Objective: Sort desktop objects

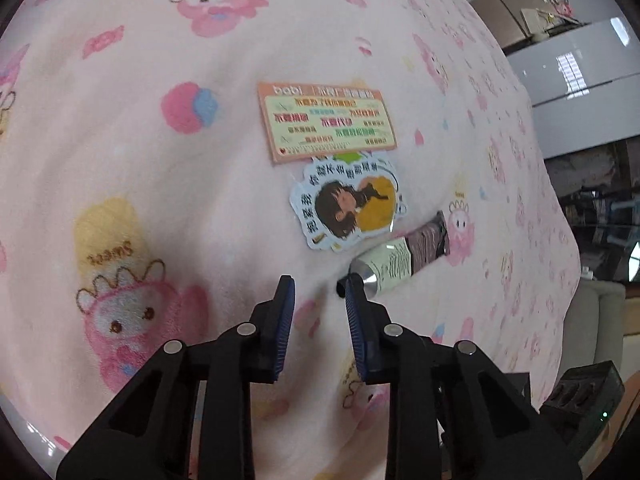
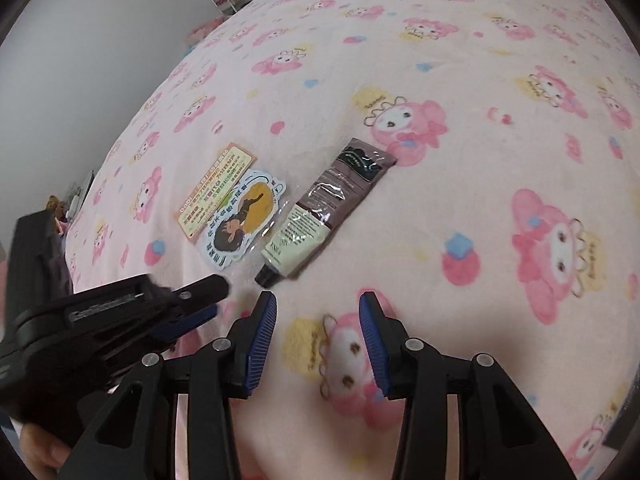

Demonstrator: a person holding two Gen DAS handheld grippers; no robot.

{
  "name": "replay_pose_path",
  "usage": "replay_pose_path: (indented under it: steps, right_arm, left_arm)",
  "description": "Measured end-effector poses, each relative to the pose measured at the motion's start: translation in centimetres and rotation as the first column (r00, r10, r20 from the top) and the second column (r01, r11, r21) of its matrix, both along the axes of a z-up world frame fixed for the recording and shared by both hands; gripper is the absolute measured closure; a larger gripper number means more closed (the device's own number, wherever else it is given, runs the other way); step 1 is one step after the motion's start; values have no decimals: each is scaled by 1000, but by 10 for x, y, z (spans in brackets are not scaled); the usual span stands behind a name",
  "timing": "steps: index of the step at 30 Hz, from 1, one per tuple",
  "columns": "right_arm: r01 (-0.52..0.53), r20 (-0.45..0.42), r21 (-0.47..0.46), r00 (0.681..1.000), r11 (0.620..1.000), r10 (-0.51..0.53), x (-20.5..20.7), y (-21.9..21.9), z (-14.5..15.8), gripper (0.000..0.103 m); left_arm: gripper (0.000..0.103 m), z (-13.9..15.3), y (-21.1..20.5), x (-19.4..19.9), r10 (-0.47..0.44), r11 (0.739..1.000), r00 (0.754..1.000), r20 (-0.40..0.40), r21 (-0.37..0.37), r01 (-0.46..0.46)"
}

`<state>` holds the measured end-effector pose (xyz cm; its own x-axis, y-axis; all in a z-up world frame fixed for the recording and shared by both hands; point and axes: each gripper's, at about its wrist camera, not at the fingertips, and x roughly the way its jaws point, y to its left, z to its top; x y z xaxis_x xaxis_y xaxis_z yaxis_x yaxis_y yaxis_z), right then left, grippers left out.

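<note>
The right gripper, jaws spread and holding nothing, hovers over the pink blanket with the tube lying just ahead, black cap nearest the claw and its long axis running away up-right, while the left gripper, also spread, has that cap by its right finger.

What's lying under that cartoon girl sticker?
The girl sticker rests on the pink blanket, its top edge overlapping the orange card. The tube lies beside it. Anything else beneath the sticker is hidden.
</note>
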<state>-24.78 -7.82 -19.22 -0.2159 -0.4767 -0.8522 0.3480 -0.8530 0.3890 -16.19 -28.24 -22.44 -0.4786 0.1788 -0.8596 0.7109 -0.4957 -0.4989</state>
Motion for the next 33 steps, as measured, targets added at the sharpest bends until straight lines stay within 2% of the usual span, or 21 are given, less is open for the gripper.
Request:
replay_pose_path:
  steps: [5,11,15,19,23,26,30,33]
  right_arm:
    - [-2,80,-48,997,999,6,-22,-20,-17,64]
    - [-12,156,-31,988,999,17,-37,-44,-44,63]
    - [-17,155,-28,988,999,21,-35,-49,-61,65]
    - [-28,71,-21,997,999,30,-19,-41,-47,68]
    - [-61,34,-48,997,997,63,12,-10,-26,69]
    - [-79,65,-64,994,995,83,41,28,-24,69]
    - [-102,106,3,989,995,101,74,78,-29,70]
    - [-170,112,72,980,983,162,98,102,-32,70]
  left_arm:
    - [78,-6,-3,6,48,999,999,16,18,-48]
    - [78,-14,1,0,28,999,999,25,43,-29]
    - [78,-15,4,-1,21,998,999,26,61,-23]
    - [78,-14,10,-4,2,999,1000,28,52,-3]
    - [78,-14,21,-8,-34,998,999,28,52,32]
    - [78,-13,44,-15,-111,993,993,34,43,110]
    - [78,-16,80,-22,-229,972,973,42,68,226]
    - [78,-23,105,-25,-319,938,947,28,151,311]
